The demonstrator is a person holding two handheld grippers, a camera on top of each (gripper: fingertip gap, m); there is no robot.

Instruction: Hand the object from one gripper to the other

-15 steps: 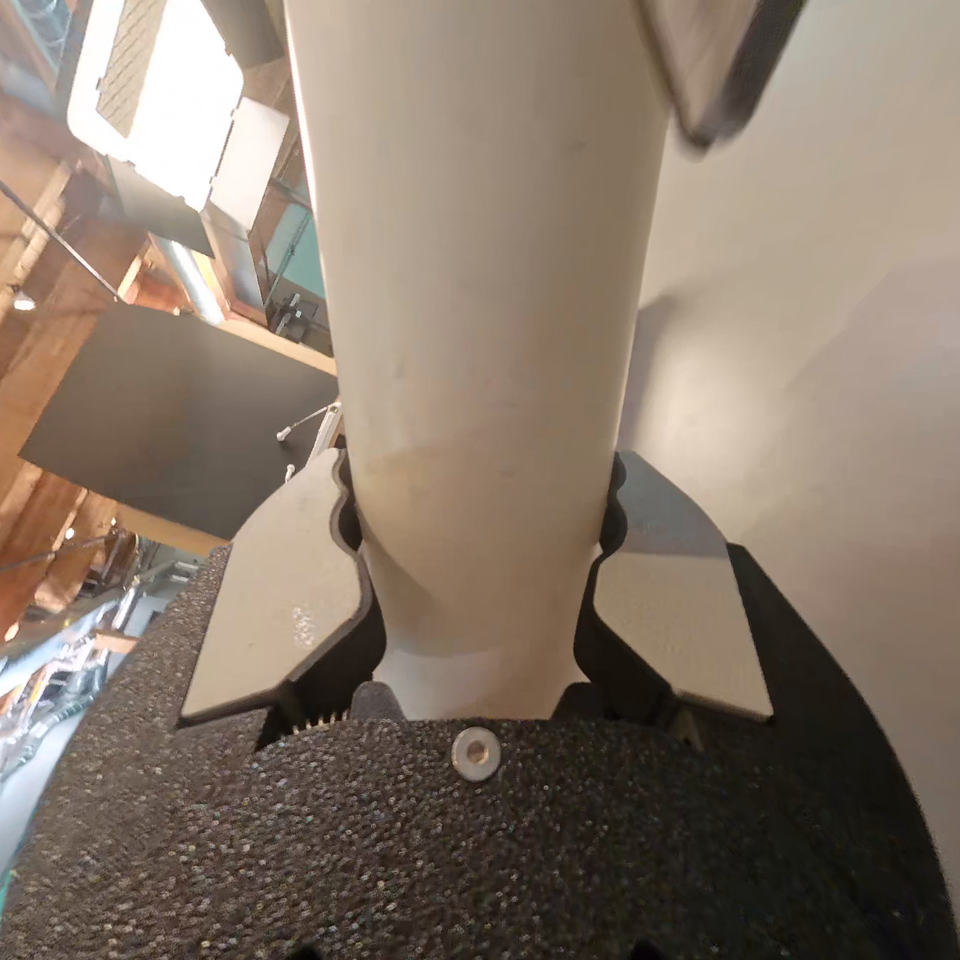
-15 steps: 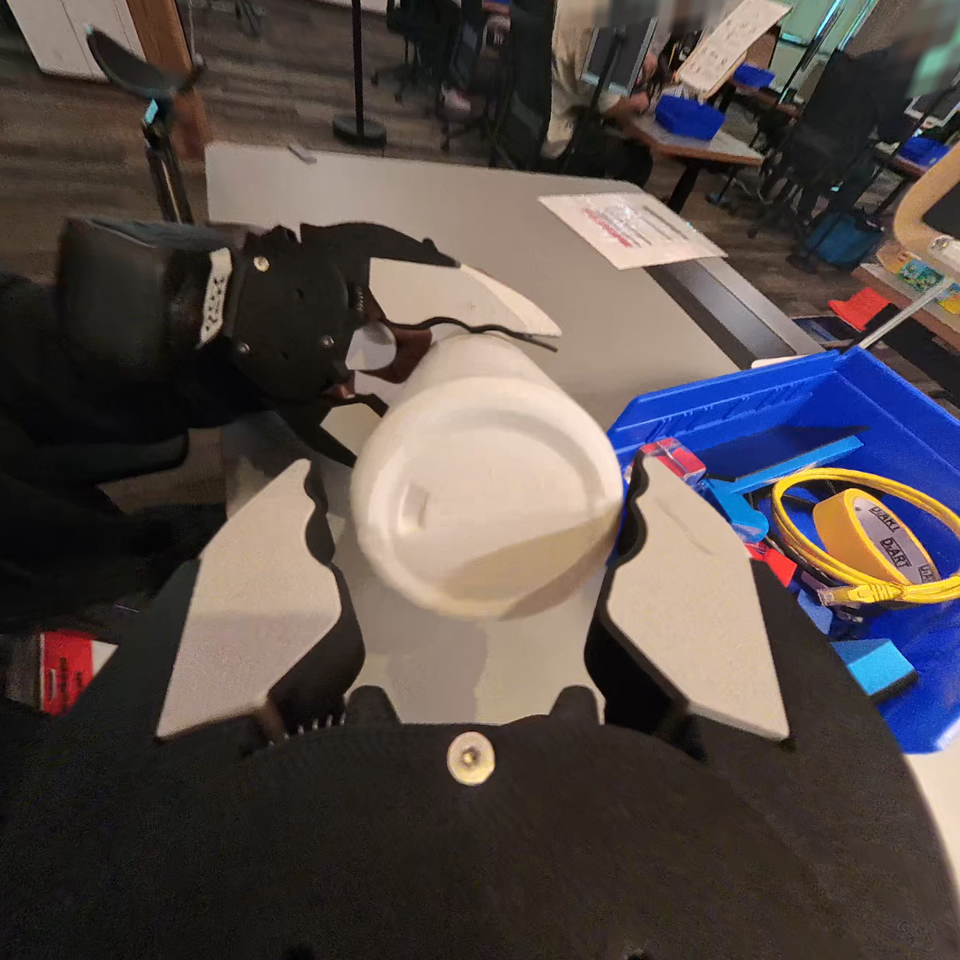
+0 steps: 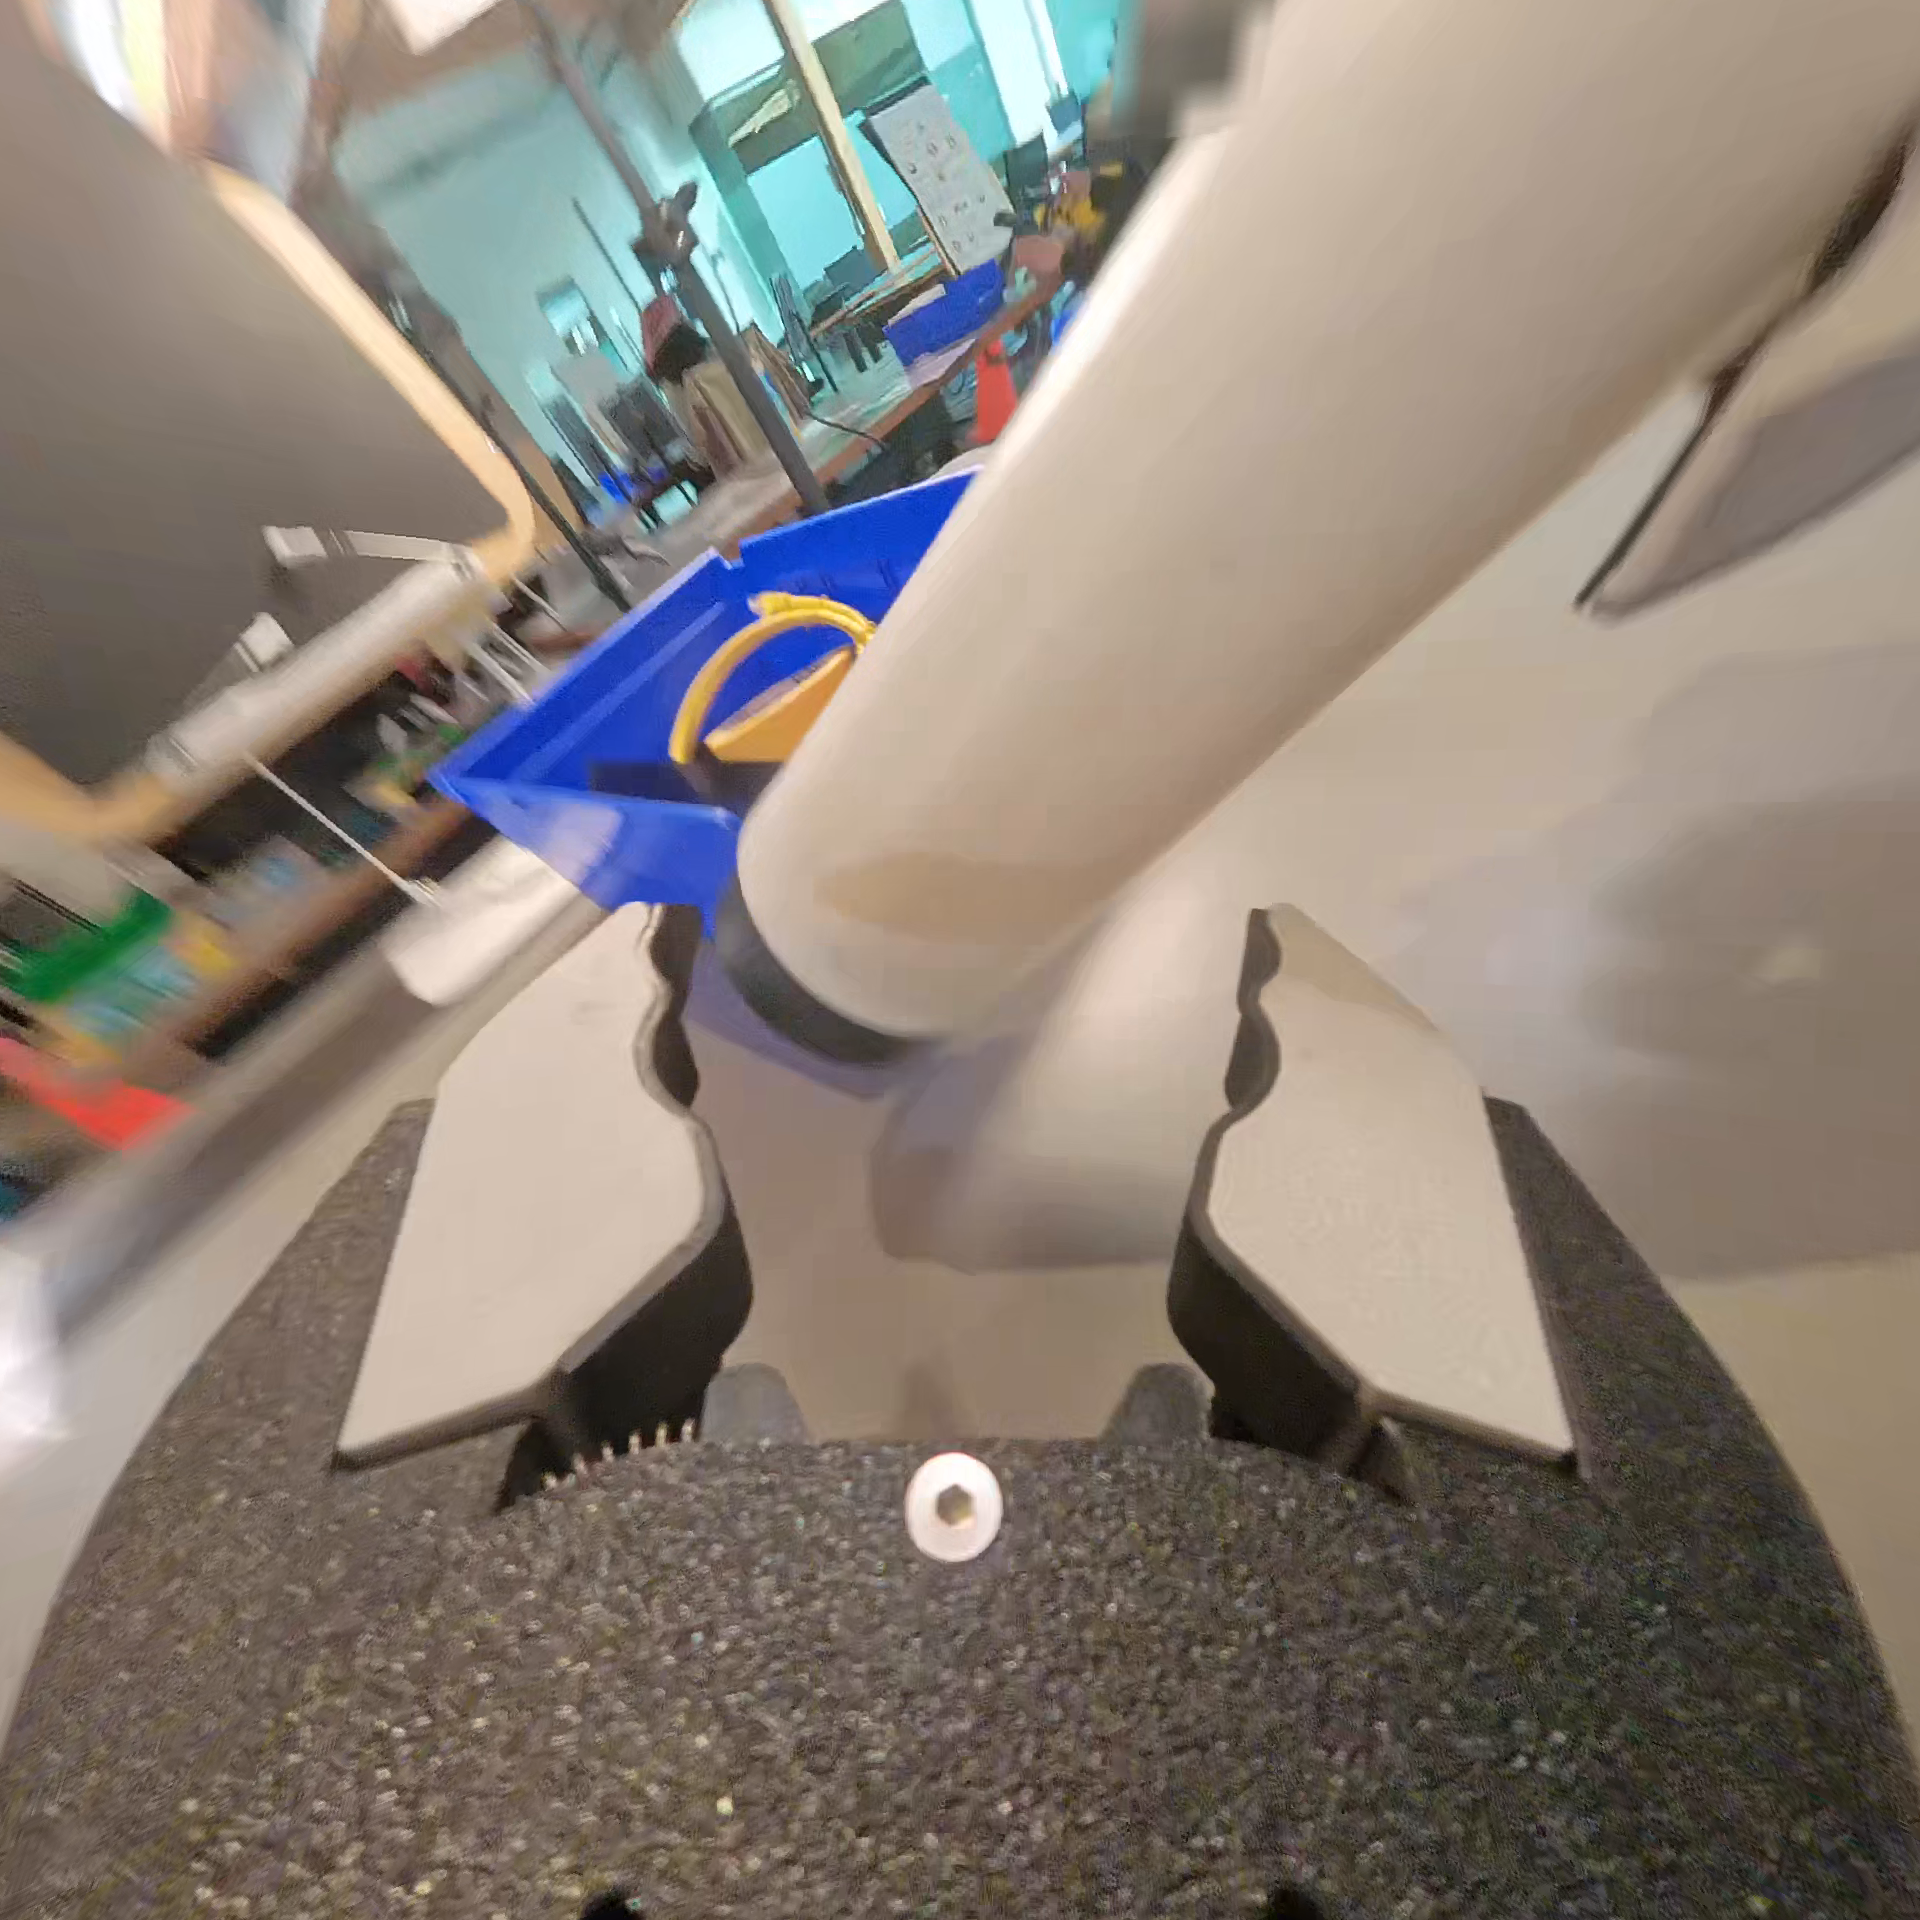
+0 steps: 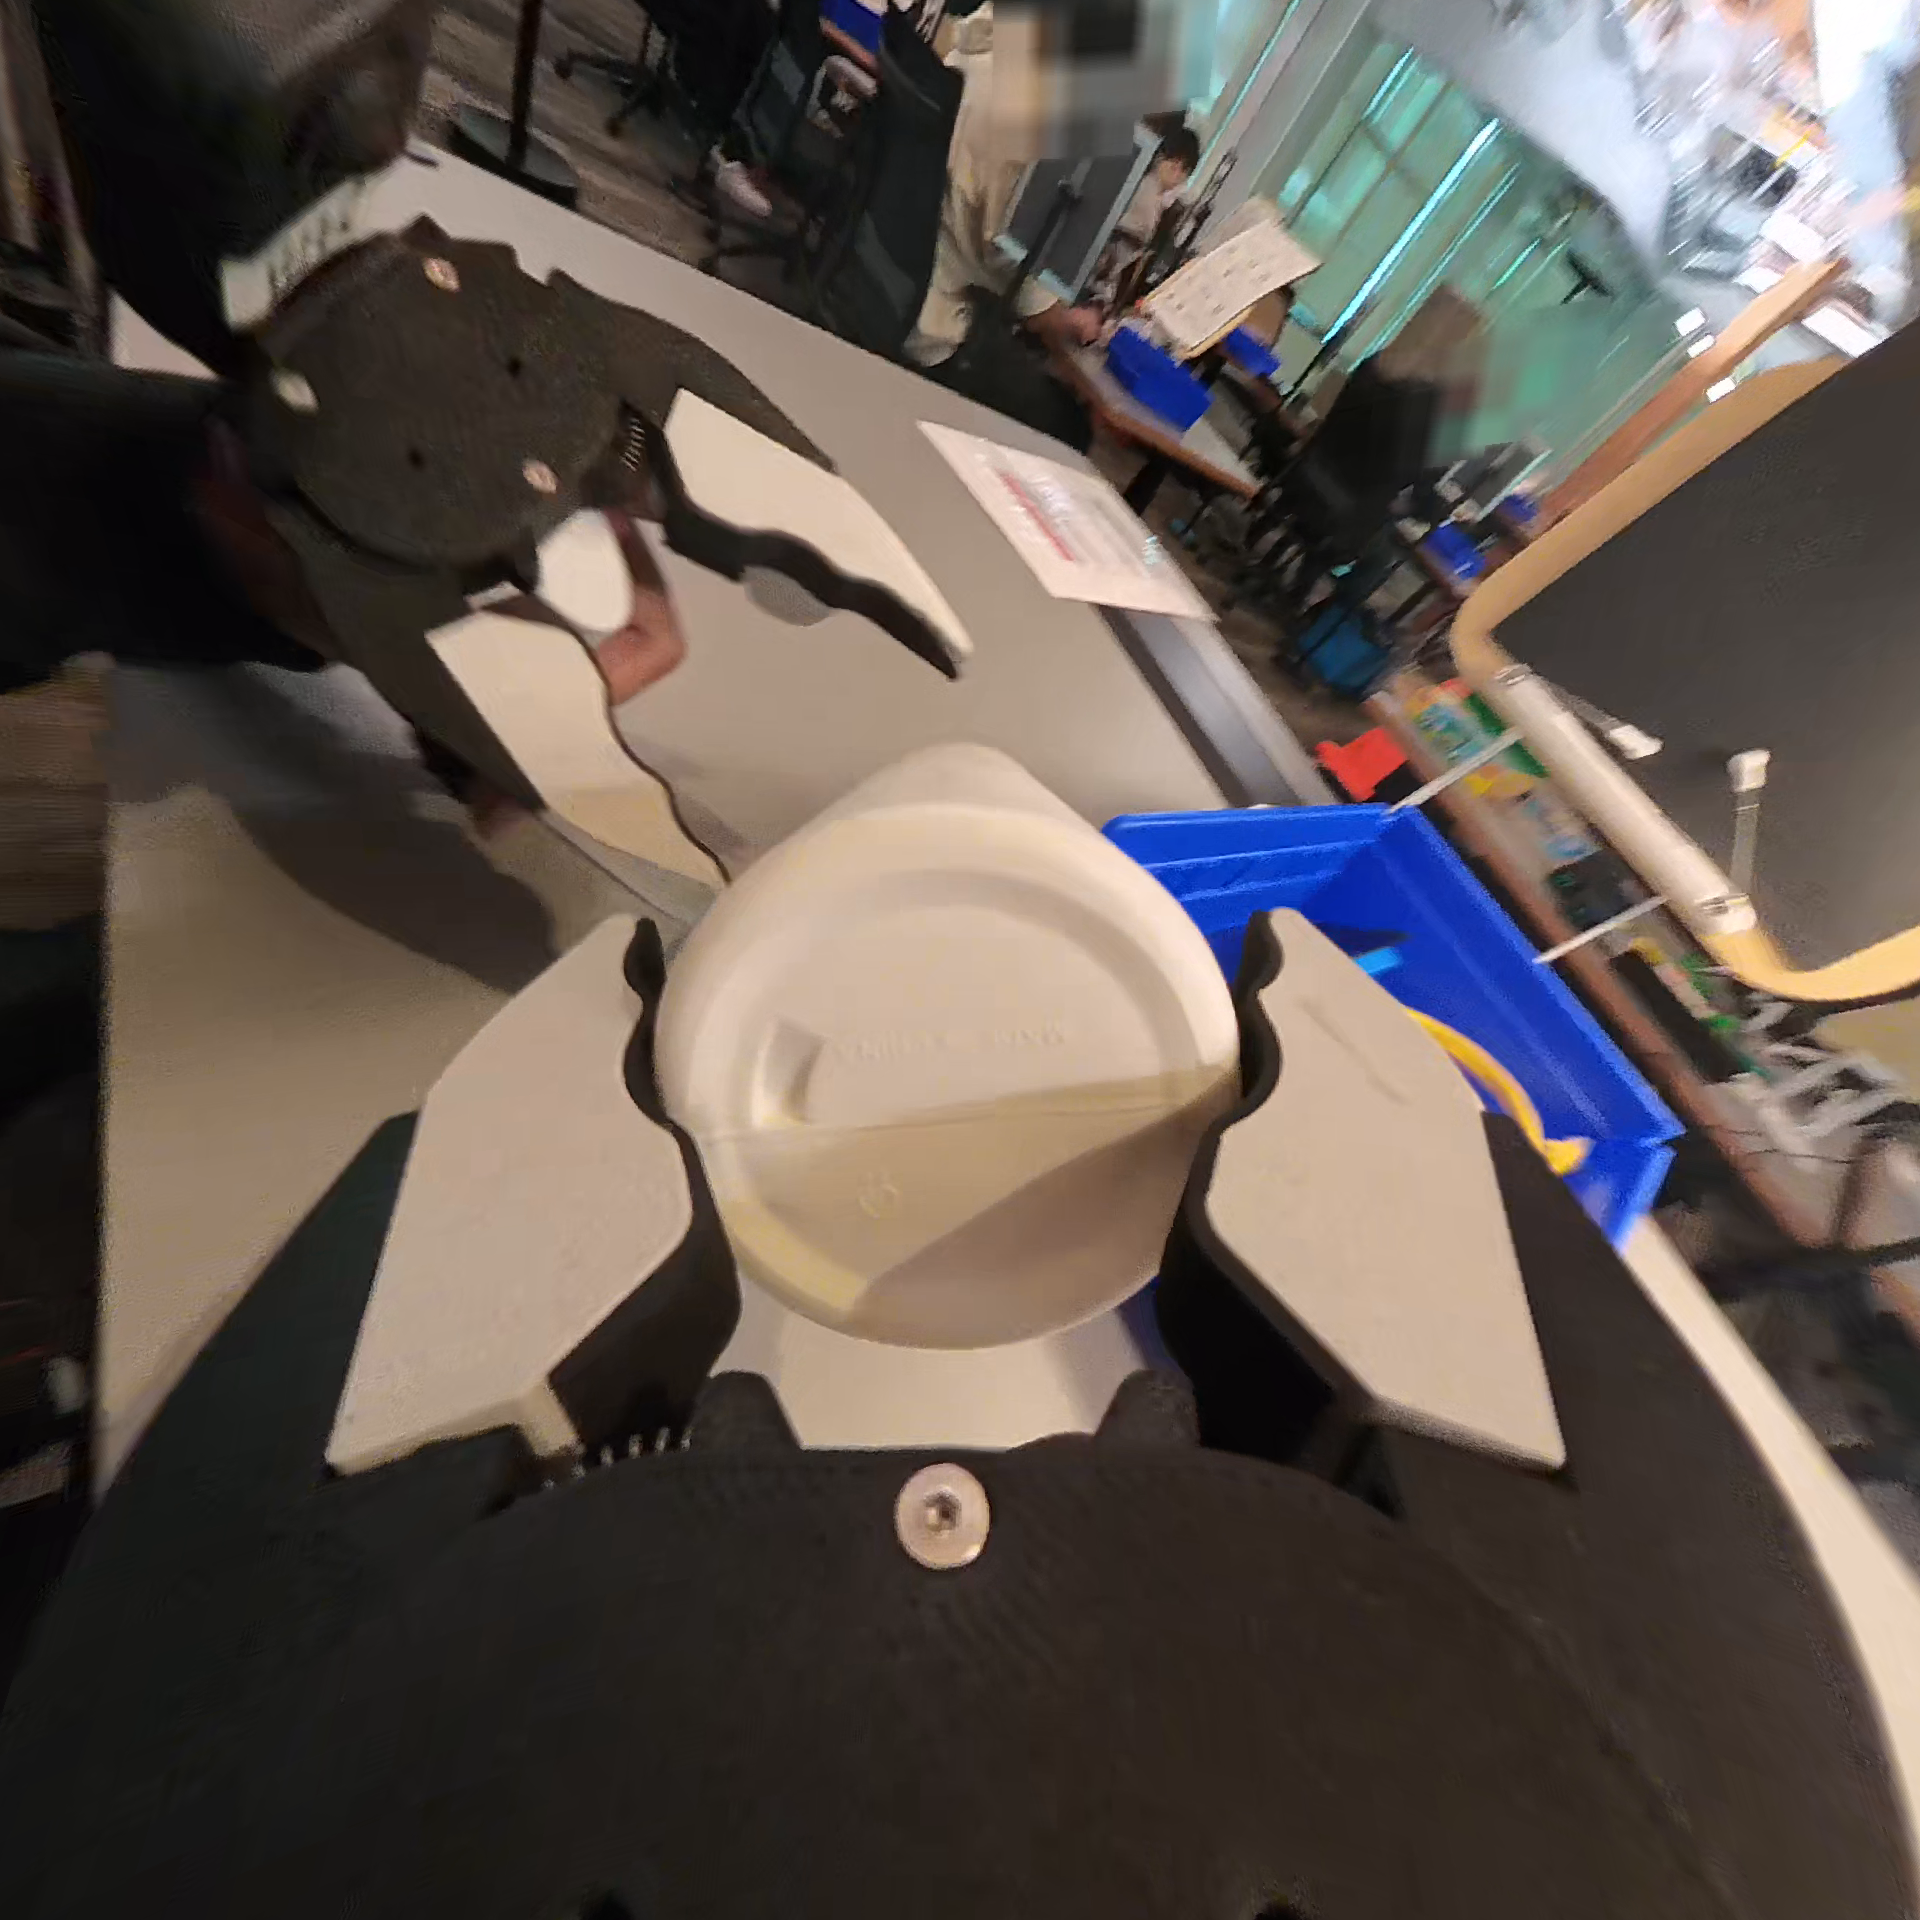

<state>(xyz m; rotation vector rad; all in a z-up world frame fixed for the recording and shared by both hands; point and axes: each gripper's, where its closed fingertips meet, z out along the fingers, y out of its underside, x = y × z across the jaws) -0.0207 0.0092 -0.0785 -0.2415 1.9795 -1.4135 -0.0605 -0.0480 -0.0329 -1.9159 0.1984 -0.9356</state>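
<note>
The object is a white paper cup with a white lid (image 4: 935,1081). My right gripper (image 4: 940,987) is shut on it at the lid end, and the lid faces the camera. In the left wrist view the cup (image 3: 1195,540) runs up to the right, its base hanging just ahead of my left gripper (image 3: 961,997). The left gripper is open and empty, apart from the cup. It also shows in the right wrist view (image 4: 582,540), up left of the cup with its jaws spread. A finger of the right gripper shows at the cup's far end (image 3: 1766,457).
A blue bin (image 4: 1475,966) with a yellow cable and tape roll (image 3: 769,675) stands on the grey table (image 4: 281,1039) at the right. A printed sheet (image 4: 1070,530) lies farther back. People, chairs and desks fill the room behind. A dark panel with a wood rim (image 4: 1714,623) stands right.
My left gripper has let go of the cup, opened and drawn back from it. My right gripper has closed on the cup's lid end and now holds it alone.
</note>
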